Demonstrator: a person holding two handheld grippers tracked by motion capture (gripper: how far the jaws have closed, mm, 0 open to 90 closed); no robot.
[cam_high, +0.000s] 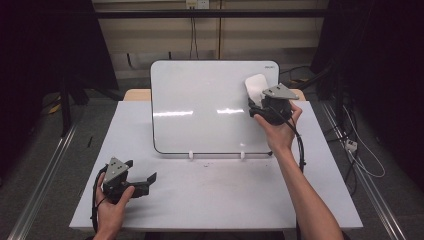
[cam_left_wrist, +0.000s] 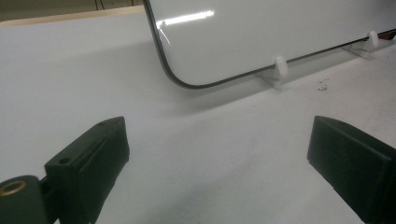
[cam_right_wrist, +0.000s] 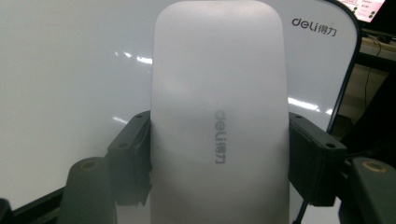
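The eraser (cam_right_wrist: 218, 121) stands pinched across its width between the right gripper's (cam_high: 264, 103) jaws, long axis pointing up the whiteboard's (cam_high: 200, 100) top right corner, while the left gripper (cam_high: 136, 179) rests spread on the table (cam_high: 225, 195).

Each hand-held gripper is a chunky matt-black body topped by a grey three-cornered plate: the left gripper (cam_high: 142, 180) at seven o'clock on the table, the right gripper (cam_high: 256, 102) at two o'clock. Blocky black jaws carry small screw holes, with brass-ringed holes on the mounts behind. A black cable trails from each, and both forearms are bare, without sleeves.
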